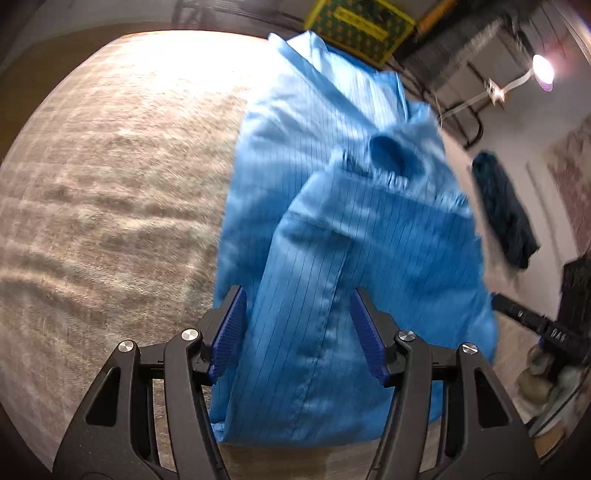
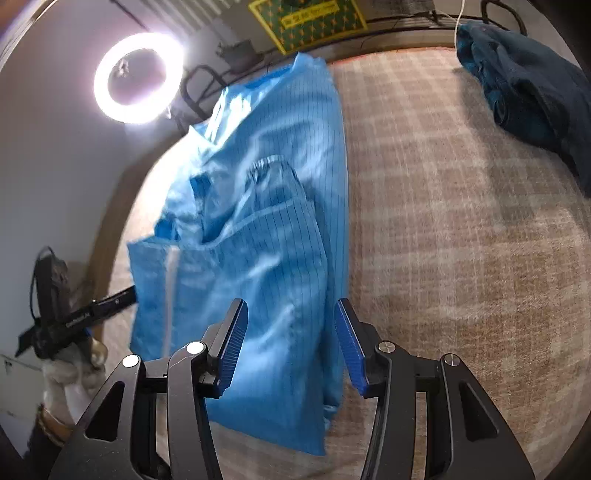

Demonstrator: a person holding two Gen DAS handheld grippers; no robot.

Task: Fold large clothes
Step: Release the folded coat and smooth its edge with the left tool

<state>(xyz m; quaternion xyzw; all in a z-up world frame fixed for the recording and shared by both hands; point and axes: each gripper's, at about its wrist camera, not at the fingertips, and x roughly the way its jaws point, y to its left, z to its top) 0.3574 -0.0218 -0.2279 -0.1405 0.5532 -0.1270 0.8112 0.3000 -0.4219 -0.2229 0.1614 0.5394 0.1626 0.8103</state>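
A light blue pinstriped coat (image 1: 332, 229) lies partly folded on a beige checked cloth (image 1: 110, 184), with a sleeve and cuff laid over its body. My left gripper (image 1: 297, 291) hangs over the coat's near end, open, with the blue pads apart on either side of a seam and not pressing on the fabric. In the right wrist view the same coat (image 2: 266, 221) runs away from me. My right gripper (image 2: 291, 302) stands open above its near right edge, with nothing pinched. A black finger (image 2: 110, 299) of the left gripper shows at the coat's left side.
A dark teal garment (image 2: 528, 85) lies bunched at the far right of the checked cloth (image 2: 461, 221). A lit ring light (image 2: 138, 77) stands beyond the surface's left edge. A green and yellow patterned mat (image 2: 306, 18) lies at the far end. A gloved hand (image 2: 70, 380) shows lower left.
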